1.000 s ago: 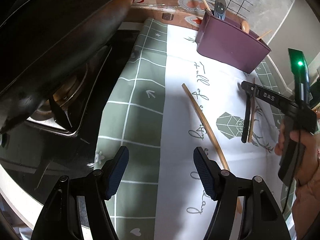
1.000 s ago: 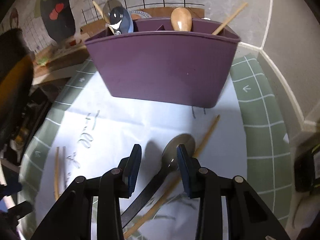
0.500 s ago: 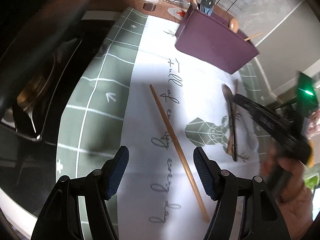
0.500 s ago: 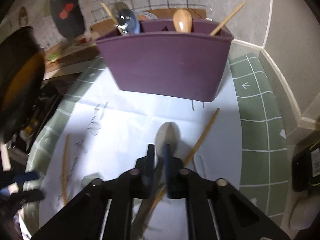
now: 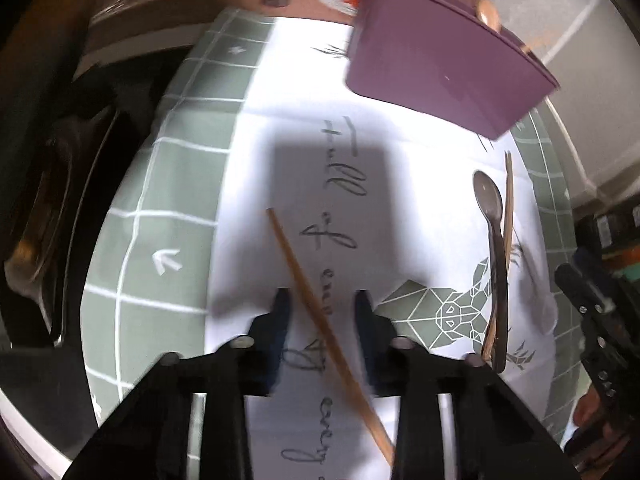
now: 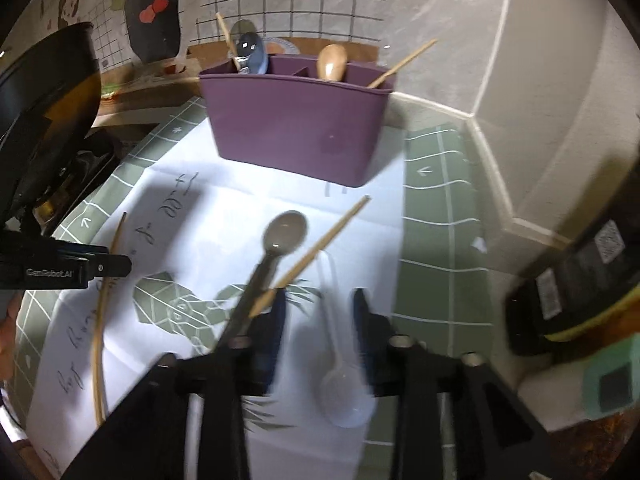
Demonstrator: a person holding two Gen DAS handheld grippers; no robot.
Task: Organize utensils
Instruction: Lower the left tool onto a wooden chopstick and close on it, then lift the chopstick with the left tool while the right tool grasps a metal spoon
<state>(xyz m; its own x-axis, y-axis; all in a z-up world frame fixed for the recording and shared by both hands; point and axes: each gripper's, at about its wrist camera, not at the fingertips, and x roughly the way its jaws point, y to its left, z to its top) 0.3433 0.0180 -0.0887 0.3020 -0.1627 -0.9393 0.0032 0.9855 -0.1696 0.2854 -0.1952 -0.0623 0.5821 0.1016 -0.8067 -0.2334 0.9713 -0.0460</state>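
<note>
A purple utensil holder [image 6: 296, 128] stands at the back of the mat [image 6: 440, 240], also in the left wrist view [image 5: 444, 76], holding spoons and chopsticks. My left gripper [image 5: 320, 300] is open, its jaws either side of a wooden chopstick [image 5: 320, 320] lying on the mat. A dark spoon [image 5: 494, 240] and a second chopstick [image 5: 509, 208] lie to its right. My right gripper [image 6: 318, 300] is open over a clear plastic spoon [image 6: 340, 372]. The dark spoon [image 6: 276, 248] and chopstick [image 6: 316, 252] lie just left of its left finger.
A stove with a dark pan [image 6: 44, 104] sits to the left. A black device [image 6: 576, 280] lies on the right counter. The tiled wall and a wooden board [image 6: 136, 88] are behind the holder.
My left gripper has moved forward over the chopstick and its jaws have narrowed. My right gripper has opened and shifted right, away from the dark spoon, and the clear spoon is now between its fingers.
</note>
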